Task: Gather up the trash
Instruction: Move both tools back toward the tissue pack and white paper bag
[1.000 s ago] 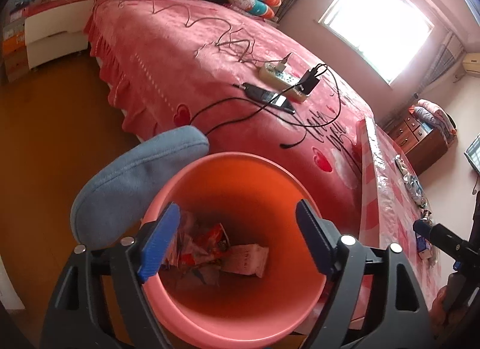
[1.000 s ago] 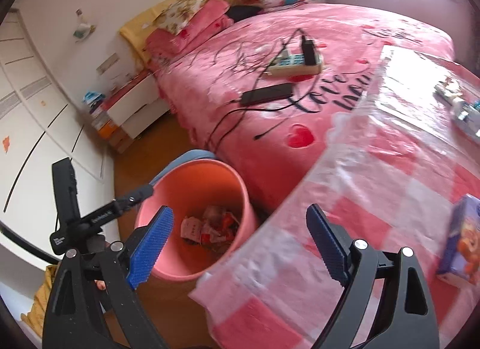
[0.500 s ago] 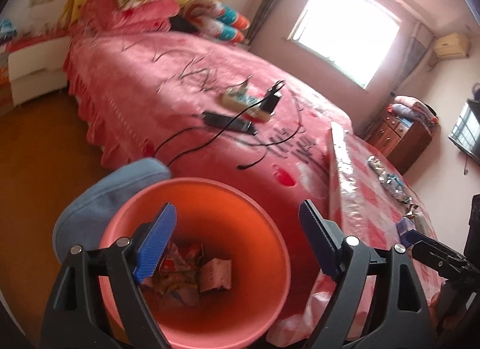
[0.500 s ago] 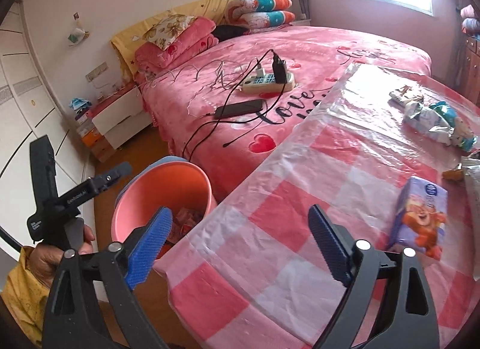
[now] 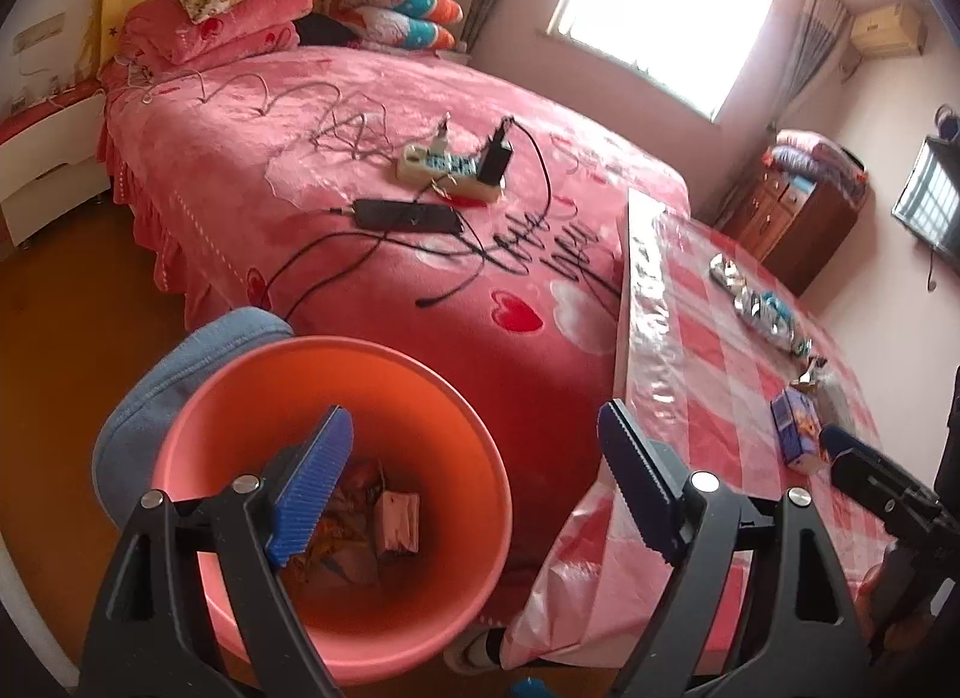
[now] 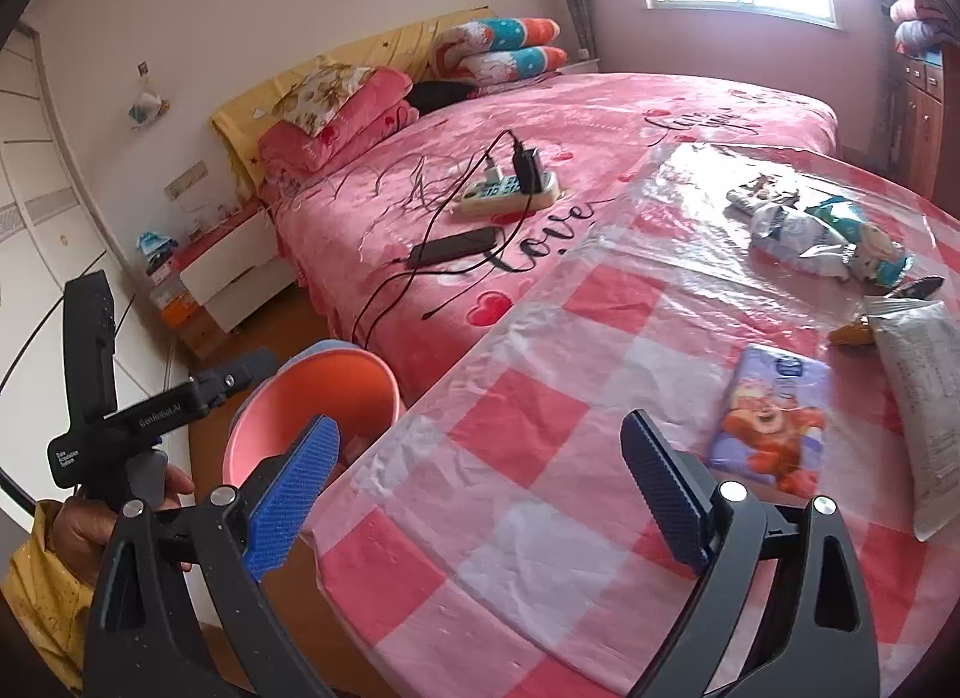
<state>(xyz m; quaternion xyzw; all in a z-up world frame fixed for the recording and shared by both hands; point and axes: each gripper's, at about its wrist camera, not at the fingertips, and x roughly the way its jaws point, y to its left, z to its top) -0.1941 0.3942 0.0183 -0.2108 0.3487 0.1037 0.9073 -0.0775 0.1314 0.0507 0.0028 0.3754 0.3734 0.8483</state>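
Note:
A pink trash bin (image 5: 456,410) stands on the floor beside the table, with wrappers (image 5: 384,524) in its bottom; it also shows in the right wrist view (image 6: 312,392). My left gripper (image 5: 474,482) is open and empty above the bin's right rim. My right gripper (image 6: 480,488) is open and empty over the checked table (image 6: 528,410). On the table lie a purple tissue pack (image 6: 771,422), a white bag (image 6: 924,386), crumpled snack wrappers (image 6: 816,230) and a brown scrap (image 6: 852,332).
A pink bed (image 5: 384,176) behind the bin carries a power strip (image 5: 450,170), a phone (image 5: 408,215) and cables. A blue-grey cushion (image 5: 180,374) sits behind the bin. A wooden dresser (image 5: 792,218) stands at the far right.
My left gripper has lifted and drawn back from inside the bin toward the table. My right gripper has swung right, from the table's edge to over the table and its trash.

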